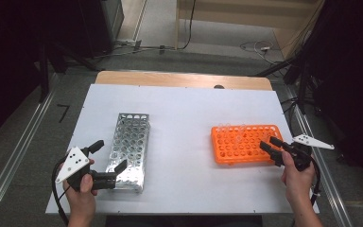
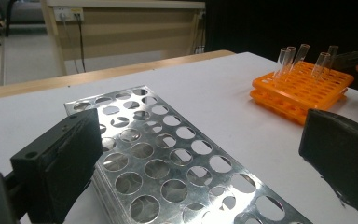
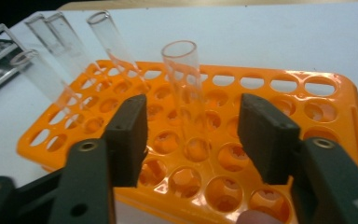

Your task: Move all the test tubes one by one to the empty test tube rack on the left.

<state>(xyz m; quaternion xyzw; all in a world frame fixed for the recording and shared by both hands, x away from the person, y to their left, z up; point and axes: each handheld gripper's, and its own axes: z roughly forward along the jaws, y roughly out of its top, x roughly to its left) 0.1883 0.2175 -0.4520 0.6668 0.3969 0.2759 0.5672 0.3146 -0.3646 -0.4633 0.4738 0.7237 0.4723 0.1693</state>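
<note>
Right gripper (image 3: 192,140) sits open, jaws on either side of a clear test tube (image 3: 186,79) standing in my orange rack (image 3: 345,93), not touching. Left gripper (image 1: 108,156) gapes wide at the metal rack's (image 1: 131,137) near end.

White table (image 1: 184,104) seen from above, metal rack (image 1: 129,150) at left with the left gripper (image 1: 109,157) straddling its near corner, jaws spread, orange rack (image 1: 246,143) at right, right gripper (image 1: 268,142) over its right edge, 2 hands holding them.

I can read no text, label, brand or number on anything here, on the racks or the bench.
</note>
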